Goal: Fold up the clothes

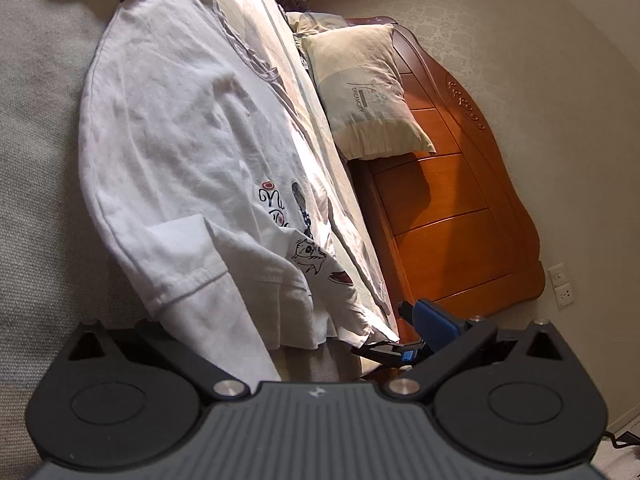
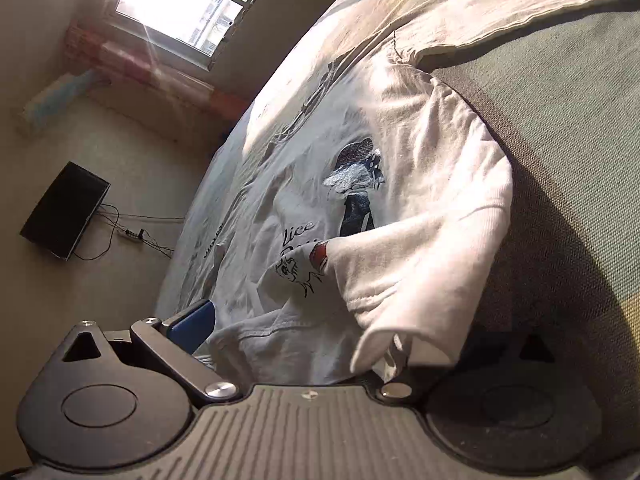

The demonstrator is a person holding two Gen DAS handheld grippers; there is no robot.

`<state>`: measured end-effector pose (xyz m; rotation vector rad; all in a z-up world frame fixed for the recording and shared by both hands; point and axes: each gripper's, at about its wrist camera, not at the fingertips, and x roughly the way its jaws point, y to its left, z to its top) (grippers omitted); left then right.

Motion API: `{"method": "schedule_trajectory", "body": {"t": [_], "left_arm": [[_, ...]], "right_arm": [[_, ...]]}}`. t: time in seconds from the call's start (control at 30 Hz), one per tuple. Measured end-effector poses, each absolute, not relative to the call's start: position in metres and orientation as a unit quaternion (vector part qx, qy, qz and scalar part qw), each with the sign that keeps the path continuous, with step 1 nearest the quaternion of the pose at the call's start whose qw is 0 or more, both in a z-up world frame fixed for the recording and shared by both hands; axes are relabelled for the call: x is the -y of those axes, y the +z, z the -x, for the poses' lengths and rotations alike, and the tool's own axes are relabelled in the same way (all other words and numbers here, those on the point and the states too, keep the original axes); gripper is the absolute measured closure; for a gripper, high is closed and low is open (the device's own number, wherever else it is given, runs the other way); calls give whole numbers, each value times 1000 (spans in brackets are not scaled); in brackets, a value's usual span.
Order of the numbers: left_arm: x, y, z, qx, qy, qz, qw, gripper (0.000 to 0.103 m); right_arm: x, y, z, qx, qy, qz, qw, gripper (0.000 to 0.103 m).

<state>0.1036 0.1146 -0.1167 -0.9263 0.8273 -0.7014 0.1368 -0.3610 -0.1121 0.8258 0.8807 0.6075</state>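
One white cotton T-shirt with cartoon prints covers most of each gripper's fingers, so I cannot tell whether the left gripper or right gripper pinches it. It lies on the grey-beige bed, long axis running away from both cameras. One beige pillow leans on the orange wooden headboard; one black screen hangs below the bright window.

I had the left gripper low, one blue finger visible, other hidden. Right gripper same: can't confirm either's closure.
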Motion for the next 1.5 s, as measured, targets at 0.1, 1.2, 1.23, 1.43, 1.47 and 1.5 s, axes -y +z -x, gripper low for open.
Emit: {"method": "schedule_trajectory", "body": {"t": [0.1, 1.2, 1.23, 1.43, 1.47, 1.5], "left_arm": [[-122, -126, -105, -391, -275, 423, 770, 1], [-122, -134, -82, -415, -168, 424, 787, 73], [-122, -131, -81, -417, -171, 421, 787, 73], [-146, -82, -64, -373, -200, 424, 801, 73], [-153, -72, -61, -365, -202, 423, 804, 73], [-158, -64, -59, -364, -194, 413, 812, 73]], "right_arm": [[366, -118, -122, -401, 242, -394, 791, 1], [349, -134, -115, -370, 115, -366, 846, 94], [350, -132, -115, -374, 118, -366, 844, 95], [359, -93, -96, -370, 180, -388, 825, 98], [362, -83, -92, -369, 189, -382, 826, 98], [365, -76, -91, -375, 191, -372, 828, 98]]}}
